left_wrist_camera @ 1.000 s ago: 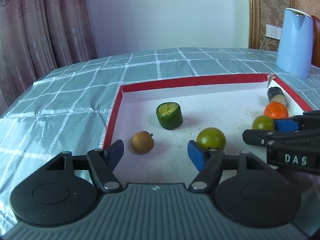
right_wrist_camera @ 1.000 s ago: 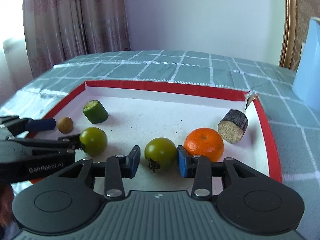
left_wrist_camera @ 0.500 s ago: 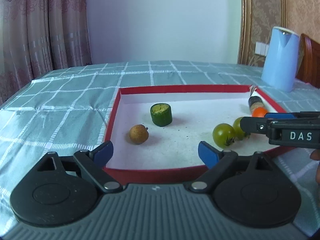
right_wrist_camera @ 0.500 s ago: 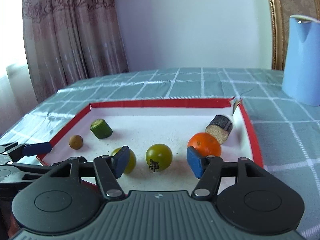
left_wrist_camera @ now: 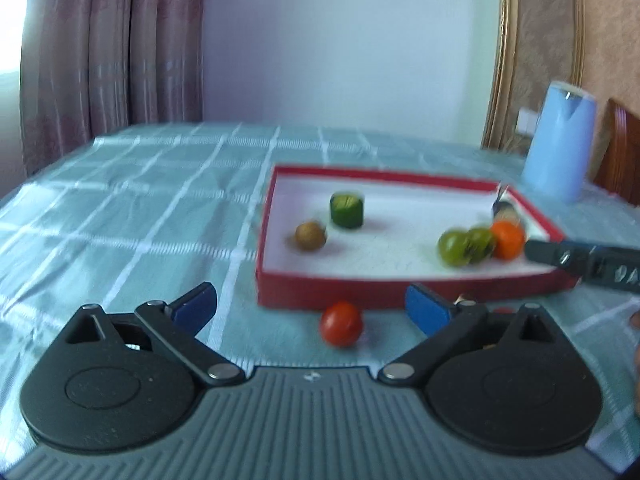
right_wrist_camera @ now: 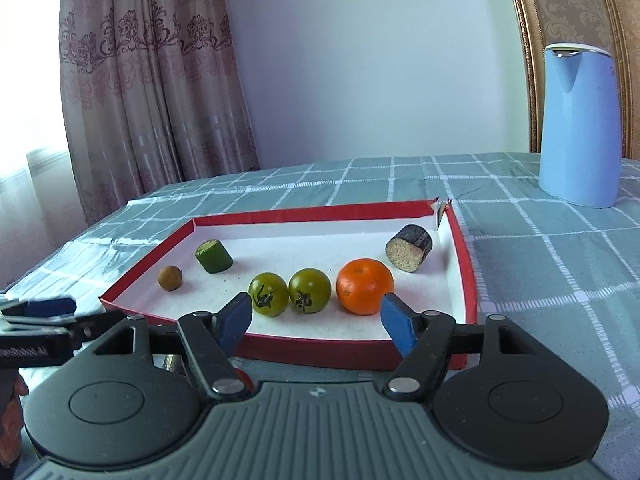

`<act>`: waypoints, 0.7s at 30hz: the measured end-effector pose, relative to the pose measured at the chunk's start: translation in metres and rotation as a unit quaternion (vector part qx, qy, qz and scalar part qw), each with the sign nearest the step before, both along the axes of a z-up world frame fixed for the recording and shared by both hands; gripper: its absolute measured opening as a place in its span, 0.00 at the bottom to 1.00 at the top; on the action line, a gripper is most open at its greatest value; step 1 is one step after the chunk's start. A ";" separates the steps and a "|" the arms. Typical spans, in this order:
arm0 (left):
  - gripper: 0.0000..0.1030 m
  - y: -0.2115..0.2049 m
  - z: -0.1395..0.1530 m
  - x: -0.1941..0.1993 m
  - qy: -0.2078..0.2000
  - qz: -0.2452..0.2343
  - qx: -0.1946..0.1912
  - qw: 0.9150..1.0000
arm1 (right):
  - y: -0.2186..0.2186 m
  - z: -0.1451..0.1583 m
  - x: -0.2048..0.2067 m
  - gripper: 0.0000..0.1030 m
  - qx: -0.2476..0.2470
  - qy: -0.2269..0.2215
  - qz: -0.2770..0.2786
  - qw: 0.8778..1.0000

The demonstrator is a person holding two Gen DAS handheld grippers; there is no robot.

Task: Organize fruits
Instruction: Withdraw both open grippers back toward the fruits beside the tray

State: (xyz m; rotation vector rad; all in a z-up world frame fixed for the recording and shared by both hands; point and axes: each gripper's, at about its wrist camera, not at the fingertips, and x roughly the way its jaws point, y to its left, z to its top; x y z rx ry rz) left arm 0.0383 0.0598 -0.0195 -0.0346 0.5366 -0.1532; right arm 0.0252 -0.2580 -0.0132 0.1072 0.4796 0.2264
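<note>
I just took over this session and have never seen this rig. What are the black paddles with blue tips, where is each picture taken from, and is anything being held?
No robot arm here: a person holds one two-finger gripper in each hand, each with a fisheye camera looking along its fingers. One view shows the left gripper, the other the right gripper; the blue tips are finger pads. Both are open and hold nothing. On the checked tablecloth sits a red tray holding a small brown fruit, a green cylinder piece, two green tomatoes, an orange and a dark-skinned cut piece. A red tomato lies outside, before the tray. A blue jug stands behind.
</note>
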 end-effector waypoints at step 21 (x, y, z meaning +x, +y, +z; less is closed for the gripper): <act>0.46 -0.012 -0.012 0.014 0.048 -0.022 0.033 0.998 | 0.015 -0.006 -0.021 0.69 -0.050 -0.002 0.020 0.999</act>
